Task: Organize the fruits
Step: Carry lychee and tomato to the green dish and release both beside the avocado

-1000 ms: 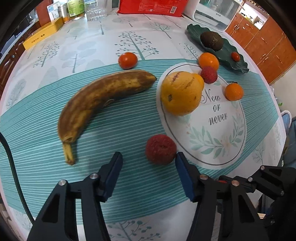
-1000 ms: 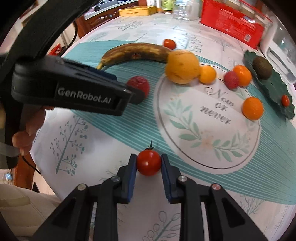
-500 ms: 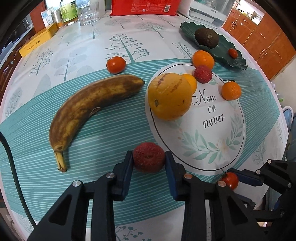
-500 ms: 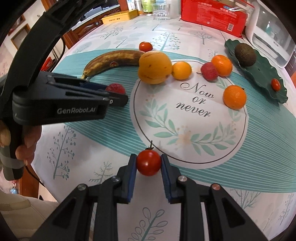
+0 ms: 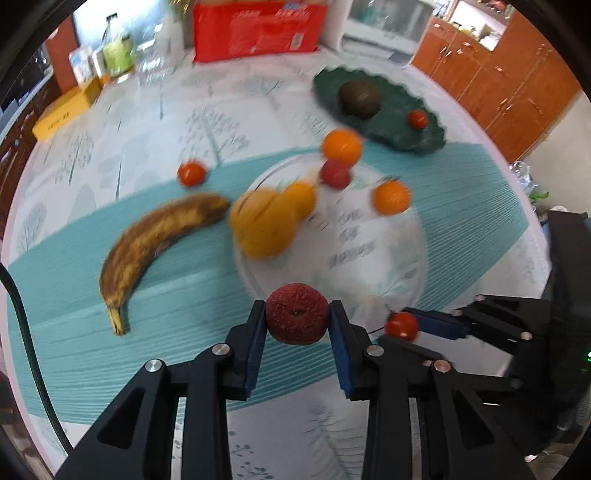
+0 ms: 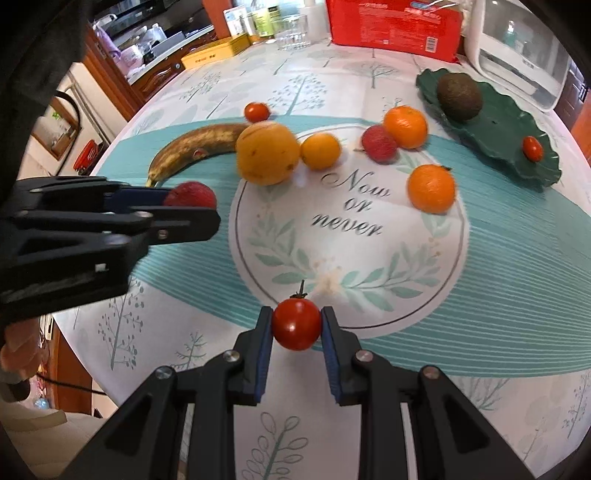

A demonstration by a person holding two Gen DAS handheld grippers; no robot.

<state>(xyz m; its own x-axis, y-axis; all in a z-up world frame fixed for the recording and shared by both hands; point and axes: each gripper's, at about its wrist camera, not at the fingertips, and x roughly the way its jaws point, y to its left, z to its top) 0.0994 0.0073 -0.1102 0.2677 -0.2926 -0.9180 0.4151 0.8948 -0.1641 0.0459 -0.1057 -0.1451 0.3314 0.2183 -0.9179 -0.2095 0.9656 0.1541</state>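
My left gripper [image 5: 297, 325] is shut on a dark red lychee [image 5: 297, 314] and holds it above the tablecloth; from the right wrist the same lychee [image 6: 190, 195] shows between the left gripper's fingers [image 6: 177, 221]. My right gripper [image 6: 296, 328] is shut on a cherry tomato [image 6: 296, 324], also seen at the right of the left wrist view as the cherry tomato [image 5: 401, 325]. On the cloth lie a brown banana [image 6: 199, 147], a large yellow fruit [image 6: 266, 153], oranges [image 6: 431, 188], a second lychee [image 6: 378, 143] and another tomato [image 6: 256, 112]. A green leaf dish [image 6: 495, 129] holds an avocado [image 6: 459, 96] and a tomato [image 6: 532, 148].
A red box [image 6: 393, 26], a glass [image 6: 293, 33], jars and a yellow box [image 6: 214, 55] line the table's far edge. A white appliance [image 6: 517, 51] stands at the back right. A hand [image 6: 18, 354] grips the left tool at the left.
The left gripper closed on the lychee and lifted it off the cloth. The right gripper, still holding its tomato, shifted a little across the table and rolled.
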